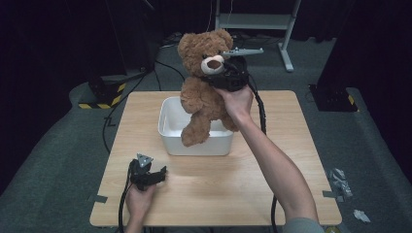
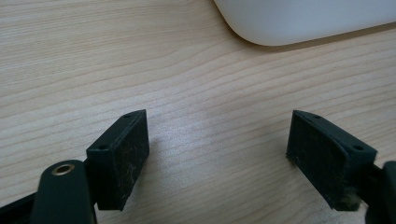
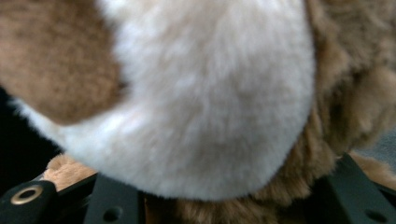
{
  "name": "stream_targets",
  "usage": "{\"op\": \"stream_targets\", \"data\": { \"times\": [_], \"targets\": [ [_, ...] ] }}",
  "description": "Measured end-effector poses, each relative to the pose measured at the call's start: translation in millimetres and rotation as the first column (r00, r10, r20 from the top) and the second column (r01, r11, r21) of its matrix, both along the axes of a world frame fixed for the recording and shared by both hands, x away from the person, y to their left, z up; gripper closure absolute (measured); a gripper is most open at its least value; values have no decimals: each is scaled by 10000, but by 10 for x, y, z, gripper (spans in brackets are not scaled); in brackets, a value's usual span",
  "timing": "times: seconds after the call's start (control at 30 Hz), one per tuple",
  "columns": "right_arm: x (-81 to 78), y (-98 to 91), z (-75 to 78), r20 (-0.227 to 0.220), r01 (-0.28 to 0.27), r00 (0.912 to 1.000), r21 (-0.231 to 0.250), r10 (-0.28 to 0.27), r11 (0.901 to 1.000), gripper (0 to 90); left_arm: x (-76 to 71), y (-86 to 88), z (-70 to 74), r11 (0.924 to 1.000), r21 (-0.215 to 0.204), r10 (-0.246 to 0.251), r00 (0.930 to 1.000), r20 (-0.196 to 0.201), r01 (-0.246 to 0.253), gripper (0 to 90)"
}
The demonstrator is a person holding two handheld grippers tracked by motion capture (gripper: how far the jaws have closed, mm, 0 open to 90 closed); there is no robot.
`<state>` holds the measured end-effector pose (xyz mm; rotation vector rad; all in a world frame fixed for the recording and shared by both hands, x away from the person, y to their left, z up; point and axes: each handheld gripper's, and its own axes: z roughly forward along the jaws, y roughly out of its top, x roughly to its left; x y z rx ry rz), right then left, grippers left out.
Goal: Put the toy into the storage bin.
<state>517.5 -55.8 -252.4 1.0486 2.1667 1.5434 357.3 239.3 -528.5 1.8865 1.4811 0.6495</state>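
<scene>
The right gripper [image 1: 224, 77] held one brown teddy bear [image 1: 204, 92] up above the table [image 1: 272, 145], its jaws partly closed around the plush just under the bear's pale muzzle [image 3: 205, 102]; in the right gripper view brown fur packed the gap between the two black jaws, so the grip looked firm, though the pads themselves were mostly buried and hard to make out. The bear hung upright, facing the person, with one leg dangling over the rim of a single white bin [image 1: 167, 126] standing mid-table. The left gripper [image 1: 158, 174] rested low near the table's front edge, well apart from the bear, its jaws spread wide with only bare wood between them and a corner of the bin [image 2: 299, 23] just ahead. Two grippers, one bear, one bin.
</scene>
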Motion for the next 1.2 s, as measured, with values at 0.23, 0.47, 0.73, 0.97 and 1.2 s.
{"op": "stream_targets", "data": {
  "times": [0.23,0.47,0.73,0.97,1.2],
  "targets": [
    [71,84,-60,67,247,9997,156,-248,9996,479,0,0,1,10000,-5,0,10000,-6,0,208],
    [101,114,-150,146,349,9993,-45,-348,9994,473,-1,-2,0,10000,-20,17,10000,-10,-17,208],
    [139,150,-198,81,341,9994,-125,-340,9993,467,0,0,1,10000,-1,-4,10000,-7,4,208],
    [207,189,-265,19,464,9989,-49,-464,9989,468,0,0,0,10000,-11,-2,10000,-5,2,208],
    [298,220,-352,-183,584,9981,-69,-585,9983,468,4,3,-2,10000,-53,15,10000,56,-15,217]
  ]
}}
